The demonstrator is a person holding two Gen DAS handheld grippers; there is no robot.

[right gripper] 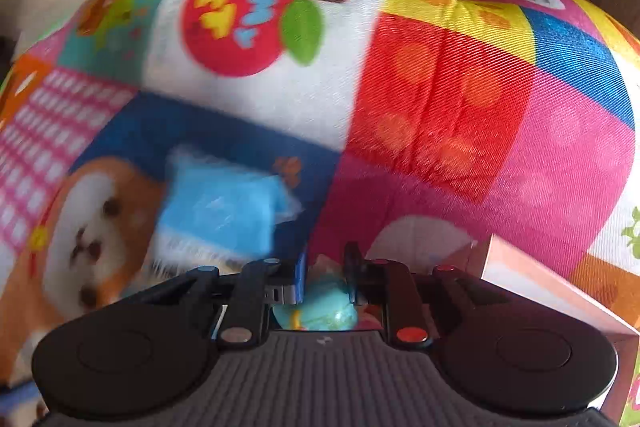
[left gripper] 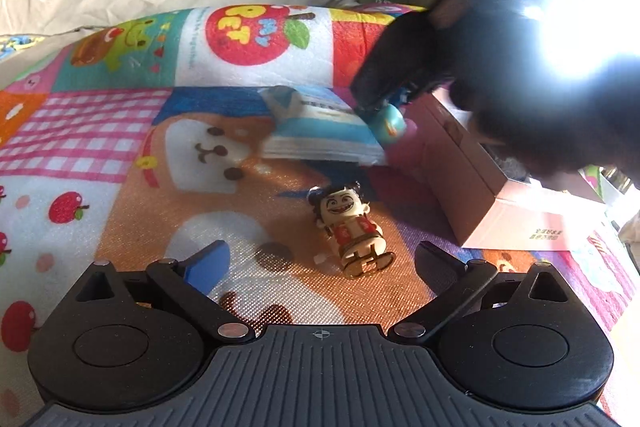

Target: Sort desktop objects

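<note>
Two pairs of tongs are in play over a bright cartoon-print mat [left gripper: 120,155]. The right tongs [right gripper: 326,277] are closed on a small teal toy [right gripper: 320,311], which is pinched between the fingertips and sits low against the tool's body in the right wrist view. In the left wrist view the same toy [left gripper: 387,125] is seen carried above the mat, at the near edge of an open pink cardboard box [left gripper: 520,223]; it is judged that the box is meant as the bin for the sorted things, which would explain why the toy is held aloft there rather than set down.

The left tongs [left gripper: 322,261] are spread wide and nothing is held in them. A wind-up figurine [left gripper: 352,231] (grinning face, red vest, cream feet) lies on its back on the mat just ahead of them, nearer the right fingertip than the left, and is not touched by either. It is probably the next item to be taken, and the wide spread suits its bulk.

A blue-and-white tissue pack [left gripper: 320,125] lies farther off on the mat, just beside the carried toy and the box. Its print cannot be read, since both views are blurred there.
</note>
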